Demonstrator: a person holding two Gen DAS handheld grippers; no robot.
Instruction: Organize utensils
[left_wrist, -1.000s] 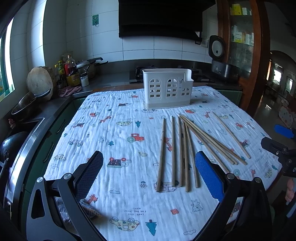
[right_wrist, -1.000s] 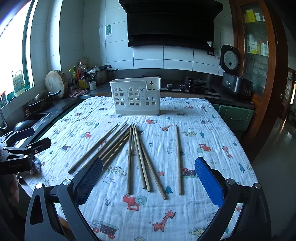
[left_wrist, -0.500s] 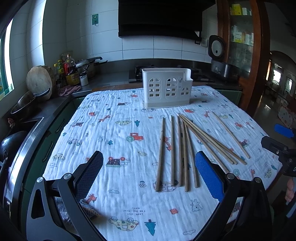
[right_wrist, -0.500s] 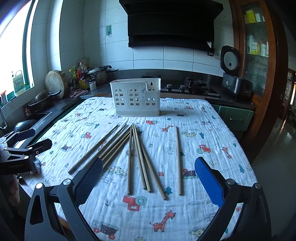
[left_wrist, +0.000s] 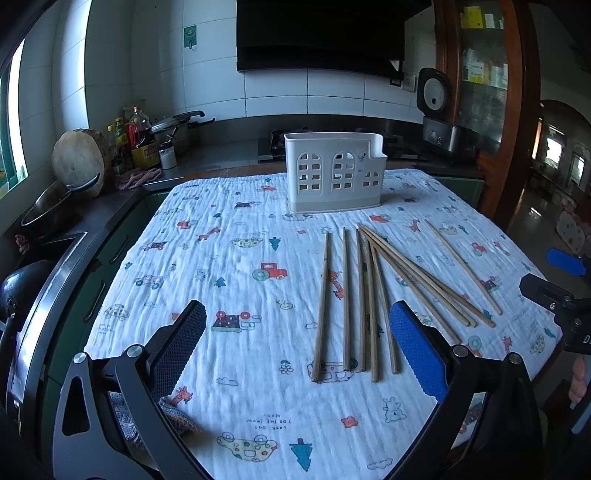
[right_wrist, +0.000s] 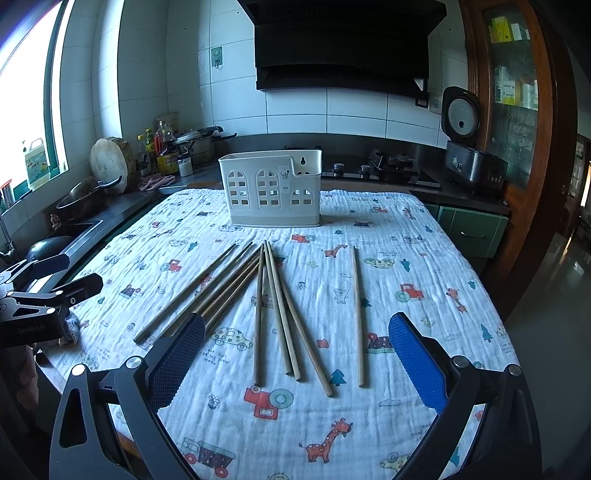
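Note:
Several wooden chopsticks (left_wrist: 369, 295) lie fanned out on a cartoon-print cloth (left_wrist: 229, 258); they also show in the right wrist view (right_wrist: 266, 295), with one chopstick (right_wrist: 357, 314) apart on the right. A white slotted utensil holder (left_wrist: 334, 173) stands upright behind them, also seen in the right wrist view (right_wrist: 271, 192). My left gripper (left_wrist: 295, 339) is open and empty, hovering at the near edge left of the chopsticks. My right gripper (right_wrist: 295, 350) is open and empty, above the chopsticks' near ends.
A counter on the left carries a sink (left_wrist: 44, 266), a pan (left_wrist: 55, 203), a chopping block (left_wrist: 77, 162) and bottles (left_wrist: 142, 140). A stove (right_wrist: 388, 166) and rice cooker (right_wrist: 465, 147) stand behind. The table's right edge drops to the floor.
Both views have shifted only slightly; the chopsticks and holder have not moved, and both grippers stay open.

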